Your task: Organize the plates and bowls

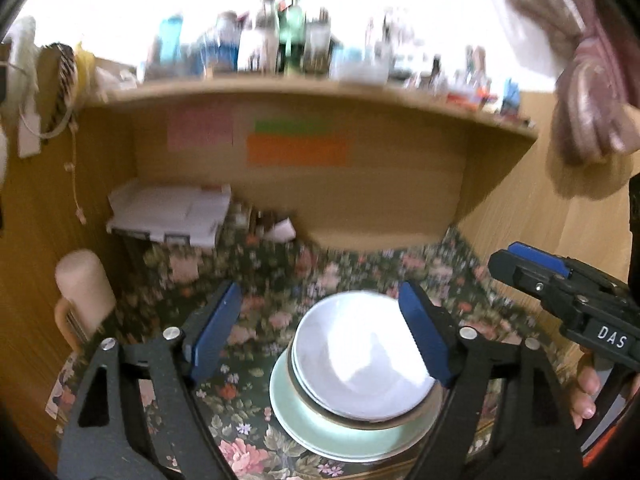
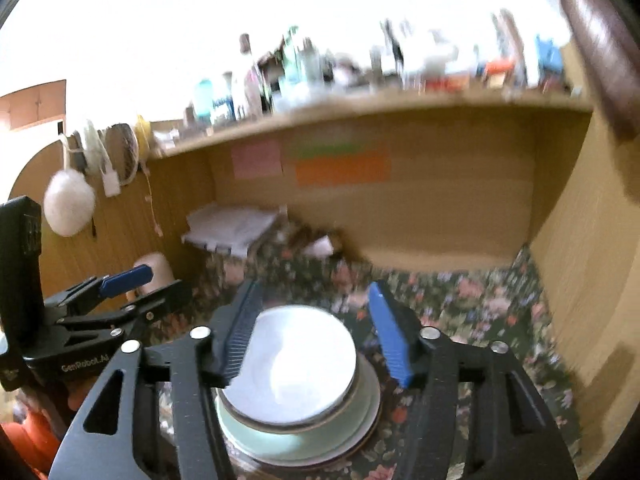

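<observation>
1. A white bowl [image 1: 362, 364] with a thin dark rim sits nested in a stack on a pale green plate [image 1: 320, 436].
2. The stack stands on the flowered cloth [image 1: 256, 280], near its front edge, below a wooden shelf [image 1: 304, 92].
3. The left gripper [image 1: 320, 336] is released above the stack, holding nothing.
4. The right gripper [image 2: 316, 328] is likewise released and apart from the bowl.

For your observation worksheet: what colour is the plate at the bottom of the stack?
Pale green plate, clearest in the left wrist view.
</observation>
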### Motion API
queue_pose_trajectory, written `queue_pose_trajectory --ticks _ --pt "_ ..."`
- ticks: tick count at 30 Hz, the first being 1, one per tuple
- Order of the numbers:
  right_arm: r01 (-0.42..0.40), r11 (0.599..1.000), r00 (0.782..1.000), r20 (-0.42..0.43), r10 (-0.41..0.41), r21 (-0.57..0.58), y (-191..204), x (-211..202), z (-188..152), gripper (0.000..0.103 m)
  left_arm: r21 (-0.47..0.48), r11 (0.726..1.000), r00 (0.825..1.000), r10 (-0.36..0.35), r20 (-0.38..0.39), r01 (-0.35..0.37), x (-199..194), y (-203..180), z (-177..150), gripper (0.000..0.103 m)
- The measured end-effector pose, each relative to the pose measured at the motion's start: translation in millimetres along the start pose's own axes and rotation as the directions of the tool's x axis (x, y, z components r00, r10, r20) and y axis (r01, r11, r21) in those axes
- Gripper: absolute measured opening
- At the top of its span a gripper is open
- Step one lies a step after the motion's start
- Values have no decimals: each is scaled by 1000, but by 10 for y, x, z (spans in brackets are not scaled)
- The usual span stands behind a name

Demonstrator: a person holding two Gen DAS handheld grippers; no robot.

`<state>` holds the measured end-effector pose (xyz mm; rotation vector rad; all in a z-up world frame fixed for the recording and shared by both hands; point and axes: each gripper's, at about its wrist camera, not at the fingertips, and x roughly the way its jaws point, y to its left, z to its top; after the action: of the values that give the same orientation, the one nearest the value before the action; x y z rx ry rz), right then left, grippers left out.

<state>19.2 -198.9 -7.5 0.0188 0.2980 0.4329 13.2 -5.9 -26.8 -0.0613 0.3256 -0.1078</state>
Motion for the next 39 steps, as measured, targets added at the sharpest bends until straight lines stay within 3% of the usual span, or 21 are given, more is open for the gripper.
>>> queue_pose_trajectory --ticks 3,6,12,39 --pt "8 1000 998 56 -6 -28 98 -160 19 69 5 1000 998 6 56 -6 -170 -29 13 94" --pt "24 999 994 104 -19 -43 185 -283 7 84 2 1000 994 26 110 -26 -313 -34 -7 98" --pt "37 999 991 127 -32 -34 241 -346 -41 103 15 999 984 47 173 -51 -510 -63 -68 103" --pt "56 998 992 113 -51 -38 291 -289 -121 103 16 998 982 50 180 -54 -521 -25 -162 103"
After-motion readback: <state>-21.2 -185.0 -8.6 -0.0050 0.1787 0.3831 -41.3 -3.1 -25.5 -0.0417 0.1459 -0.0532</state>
